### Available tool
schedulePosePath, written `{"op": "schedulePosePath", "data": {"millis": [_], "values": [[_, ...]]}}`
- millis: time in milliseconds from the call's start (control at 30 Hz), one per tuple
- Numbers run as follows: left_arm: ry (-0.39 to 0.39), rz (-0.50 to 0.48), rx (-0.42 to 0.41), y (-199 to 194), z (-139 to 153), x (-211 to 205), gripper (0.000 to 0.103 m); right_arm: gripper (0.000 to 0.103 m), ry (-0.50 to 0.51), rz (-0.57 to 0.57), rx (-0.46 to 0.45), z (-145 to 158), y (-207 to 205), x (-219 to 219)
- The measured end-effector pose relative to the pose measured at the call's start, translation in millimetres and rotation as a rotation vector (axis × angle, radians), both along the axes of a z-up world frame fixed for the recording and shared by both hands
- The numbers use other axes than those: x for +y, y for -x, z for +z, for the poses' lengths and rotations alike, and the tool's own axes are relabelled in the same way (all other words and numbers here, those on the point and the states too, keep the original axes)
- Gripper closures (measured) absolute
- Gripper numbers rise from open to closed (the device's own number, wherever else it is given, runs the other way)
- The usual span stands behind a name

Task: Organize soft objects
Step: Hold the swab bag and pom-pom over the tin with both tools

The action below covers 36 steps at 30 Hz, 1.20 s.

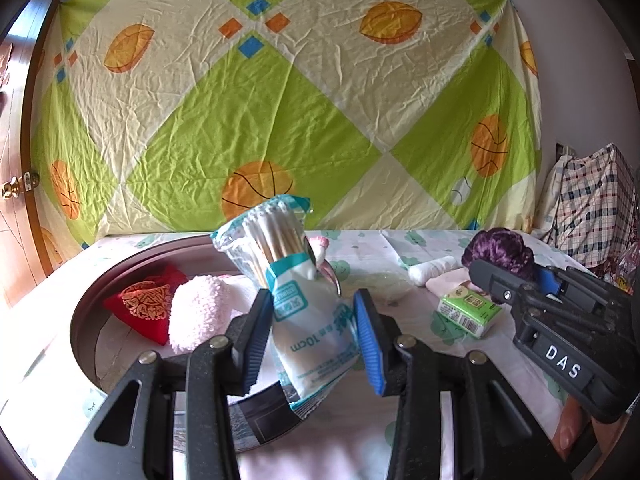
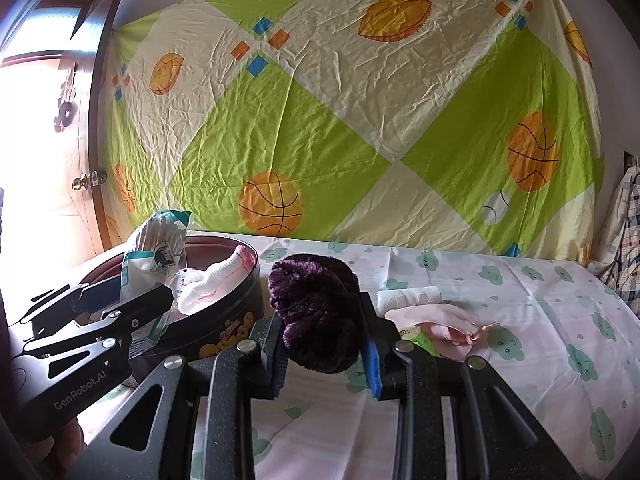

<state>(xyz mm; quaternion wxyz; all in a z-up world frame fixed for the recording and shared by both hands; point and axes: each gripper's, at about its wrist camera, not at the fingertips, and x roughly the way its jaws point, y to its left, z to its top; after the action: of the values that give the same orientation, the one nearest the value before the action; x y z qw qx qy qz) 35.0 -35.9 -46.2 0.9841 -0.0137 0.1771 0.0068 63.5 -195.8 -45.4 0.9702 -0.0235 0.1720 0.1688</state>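
Observation:
My left gripper is shut on a clear and teal pack of cotton swabs, held upright over the near rim of a round dark tin. Inside the tin lie a red embroidered pouch and a fluffy pink cloth. My right gripper is shut on a fuzzy purple bundle, just right of the tin. The right wrist view shows the left gripper with the swab pack and a white and pink sock in the tin.
On the bed sheet to the right lie a green tissue pack, a white roll and a pale pink pouch. A plaid bag stands at the far right. A patterned sheet covers the wall behind, and a wooden door is at the left.

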Motion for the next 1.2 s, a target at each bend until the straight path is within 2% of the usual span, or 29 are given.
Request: {"op": "schedulePosePath", "data": {"millis": [1200], "values": [[0.031, 0.041, -0.013, 9, 4, 40, 0.063, 0.07, -0.044, 0.121, 0.027, -2, 3, 35]]}}
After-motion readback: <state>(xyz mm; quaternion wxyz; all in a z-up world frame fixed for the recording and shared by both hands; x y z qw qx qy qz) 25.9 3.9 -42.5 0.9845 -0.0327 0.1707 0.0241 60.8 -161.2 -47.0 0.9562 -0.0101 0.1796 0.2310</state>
